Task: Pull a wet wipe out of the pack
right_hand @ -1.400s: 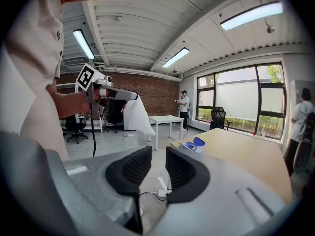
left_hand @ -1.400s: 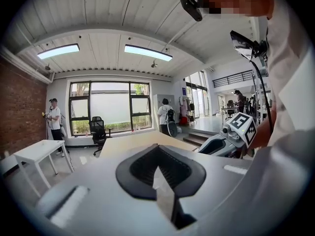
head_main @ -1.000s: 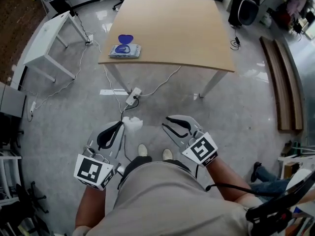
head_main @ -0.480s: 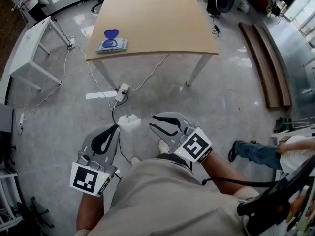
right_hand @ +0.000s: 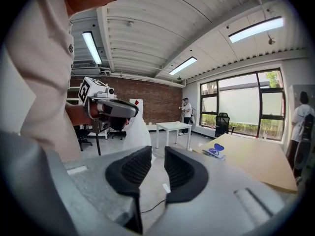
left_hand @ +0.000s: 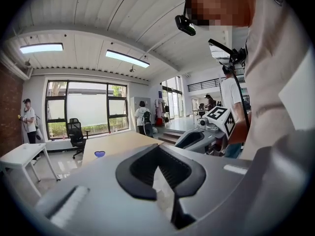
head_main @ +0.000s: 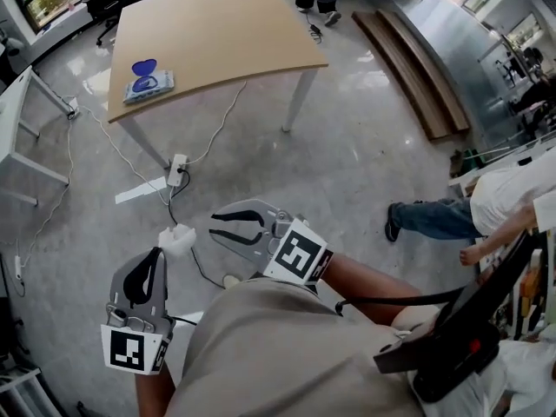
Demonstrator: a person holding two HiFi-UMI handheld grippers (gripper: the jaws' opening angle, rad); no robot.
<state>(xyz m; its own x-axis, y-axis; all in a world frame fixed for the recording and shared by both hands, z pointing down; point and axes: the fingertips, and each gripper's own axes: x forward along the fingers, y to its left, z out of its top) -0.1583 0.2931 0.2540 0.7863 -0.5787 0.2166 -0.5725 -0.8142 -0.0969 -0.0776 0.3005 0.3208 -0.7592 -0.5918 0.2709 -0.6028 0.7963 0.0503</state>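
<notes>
The wet wipe pack [head_main: 148, 84] lies on the wooden table [head_main: 226, 33] far ahead, its blue lid [head_main: 143, 66] flipped up. From the right gripper view the pack [right_hand: 214, 152] shows small on the table's near corner. My left gripper [head_main: 162, 252] is held low near my body, shut on a white wet wipe [head_main: 176, 235]. That wipe [left_hand: 161, 190] shows pinched between the dark pads. My right gripper [head_main: 215, 228] hovers beside it, open by a narrow gap with nothing between its pads [right_hand: 133, 167]. In the right gripper view the wipe [right_hand: 136, 131] hangs from the left gripper [right_hand: 116, 110].
A power strip [head_main: 176, 170] with trailing cables lies on the grey floor below the table. A white side table [head_main: 16, 115] stands at the left. Long wooden planks [head_main: 415, 66] lie at the upper right. A person [head_main: 486, 207] sits on the floor at the right.
The table and pack have slid up and to the left in the head view. Both grippers have shifted left with my body. The left gripper has kept its hold on the wipe.
</notes>
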